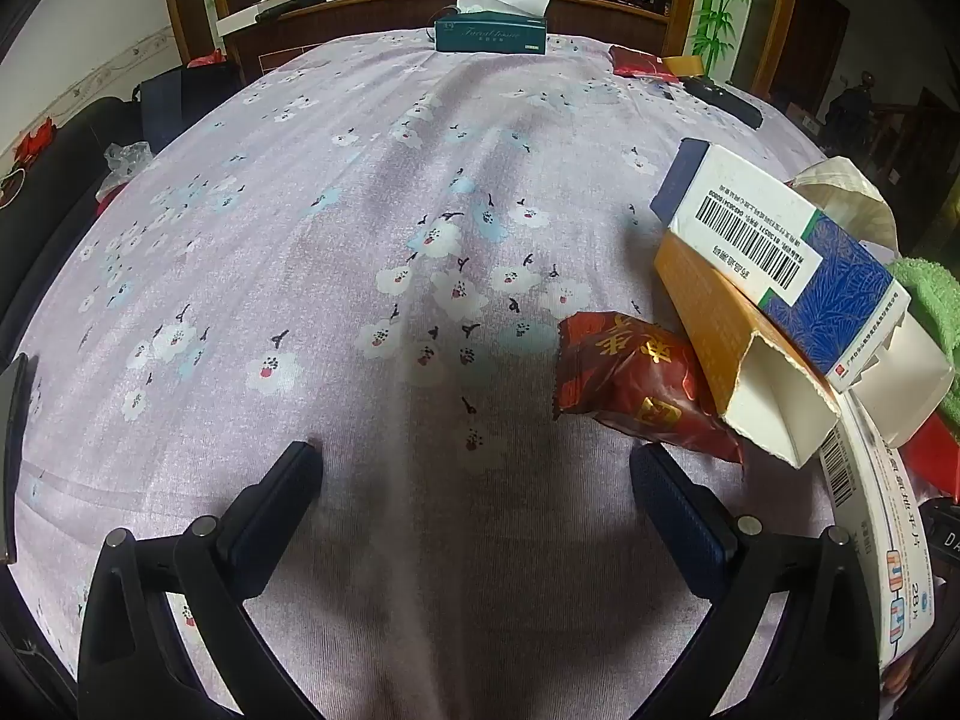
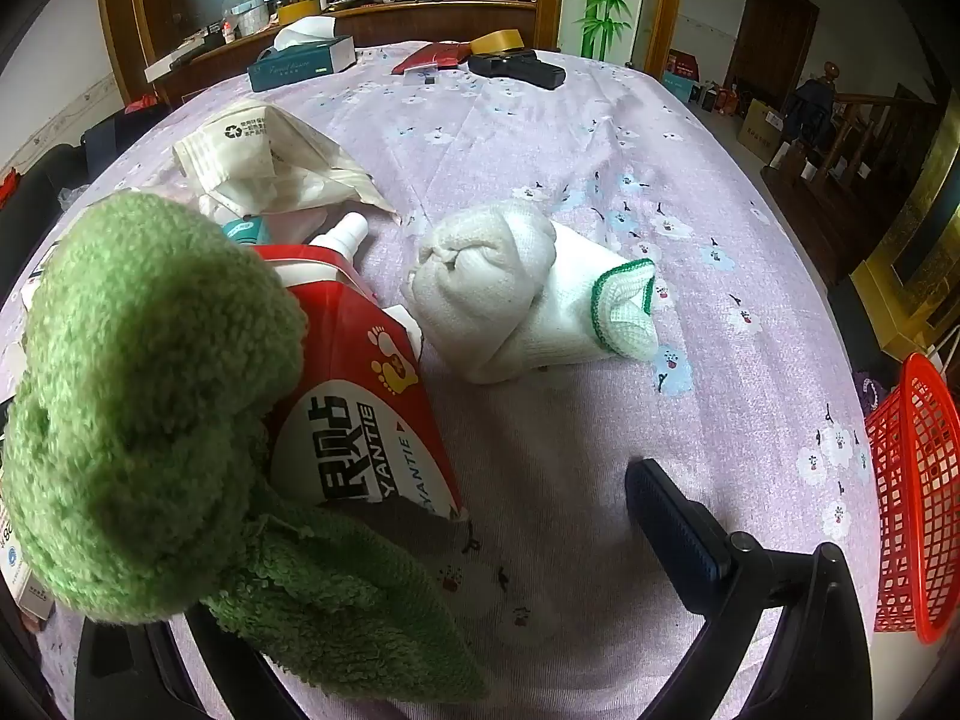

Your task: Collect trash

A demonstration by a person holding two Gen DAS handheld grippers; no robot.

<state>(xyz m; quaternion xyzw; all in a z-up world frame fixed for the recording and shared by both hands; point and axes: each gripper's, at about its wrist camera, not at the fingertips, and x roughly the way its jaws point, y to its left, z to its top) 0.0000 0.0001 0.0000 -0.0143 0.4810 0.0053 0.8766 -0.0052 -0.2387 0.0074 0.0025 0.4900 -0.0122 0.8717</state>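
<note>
Cardboard and foil make up most of the trash: a red snack wrapper [image 1: 636,387] lies on the lilac floral tablecloth [image 1: 360,240], touching an open-ended orange carton [image 1: 738,354] on which a white-and-blue medicine box [image 1: 792,264] with a barcode leans; a further printed box [image 1: 882,546] lies along the right edge of the left wrist view. The left gripper [image 1: 474,456] hovers low over bare cloth with its jaws spread wide and nothing between them, the wrapper just beyond its right finger. The step in hand appears to be the selection of the next piece, with no item yet gripped. The right gripper [image 2: 420,480] is partly hidden: a fuzzy green cloth [image 2: 150,408] covers its left finger, the right finger stands clear over the cloth, and whether the jaws pinch the green cloth cannot be told. In the right wrist view a red-and-white pouch [image 2: 360,396] with a white spout lies against the green cloth, a crumpled pale paper bag [image 2: 270,162] lies behind it, and a rolled white sock [image 2: 510,294] sits just beside the pouch. A red mesh basket [image 2: 918,498] stands off the table edge at right, the probable receptacle. The next move calls for shifting the left gripper rightward to straddle the wrapper, whose crinkled foil is likely to slip or flatten under closure
</note>
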